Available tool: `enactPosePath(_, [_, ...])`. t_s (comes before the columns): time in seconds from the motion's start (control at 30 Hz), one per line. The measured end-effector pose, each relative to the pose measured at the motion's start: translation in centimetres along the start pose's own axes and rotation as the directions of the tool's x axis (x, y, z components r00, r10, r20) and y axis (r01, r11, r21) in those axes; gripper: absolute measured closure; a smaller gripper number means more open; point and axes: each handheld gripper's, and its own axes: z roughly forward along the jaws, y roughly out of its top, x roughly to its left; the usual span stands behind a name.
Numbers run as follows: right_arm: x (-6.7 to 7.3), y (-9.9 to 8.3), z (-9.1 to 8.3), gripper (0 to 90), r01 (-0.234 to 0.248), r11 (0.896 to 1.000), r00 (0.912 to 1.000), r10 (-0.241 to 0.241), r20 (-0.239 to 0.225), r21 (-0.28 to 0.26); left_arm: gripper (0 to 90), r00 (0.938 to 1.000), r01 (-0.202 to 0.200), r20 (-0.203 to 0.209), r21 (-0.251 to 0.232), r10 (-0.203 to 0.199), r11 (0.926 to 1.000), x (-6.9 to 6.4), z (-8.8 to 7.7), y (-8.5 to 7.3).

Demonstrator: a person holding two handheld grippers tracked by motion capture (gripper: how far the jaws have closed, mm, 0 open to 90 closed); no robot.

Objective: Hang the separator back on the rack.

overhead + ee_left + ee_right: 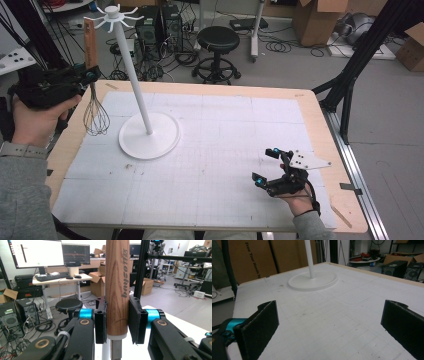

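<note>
The left claw (89, 76) pinches the wooden-handled wire whisk (93, 82) upright by its handle, wire head hanging below it. The likely step is hanging it on the tall white hook stand (134, 75) just beside that claw: lift until the handle top reaches a hook. The right claw (266, 167), spread and empty, rests low on the tabletop (225, 130), well apart.

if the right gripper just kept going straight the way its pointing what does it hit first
Probably the round base of the white stand. The right gripper sits low with its jaws wide open, aimed over bare white table mat toward that base. Nothing else lies between them, though depth is hard to judge.
</note>
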Motion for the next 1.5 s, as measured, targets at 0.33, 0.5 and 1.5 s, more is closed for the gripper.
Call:
enactPosePath(0.33, [0.0, 0.0, 0.0, 0.6, -0.002, 1.000, 1.0000, 0.002, -0.001, 0.001, 70.3, 0.9999, 0.008, 0.012, 0.004, -0.008, 1.0000, 0.0, 0.5, -0.1])
enactPosePath(0.5, [0.0, 0.0, 0.0, 0.5, -0.003, 1.000, 1.0000, 0.003, 0.000, 0.001, 70.3, 0.9997, 0.007, 0.025, 0.000, -0.007, 1.0000, -0.2, 0.6, -0.1])
enactPosePath(1.5, [0.0, 0.0, -0.1, 0.5, -0.004, 1.000, 1.0000, 0.004, 0.000, 0.004, 70.4, 0.9980, 0.028, 0.057, 0.023, -0.029, 0.9994, -0.3, 2.0, -0.3])
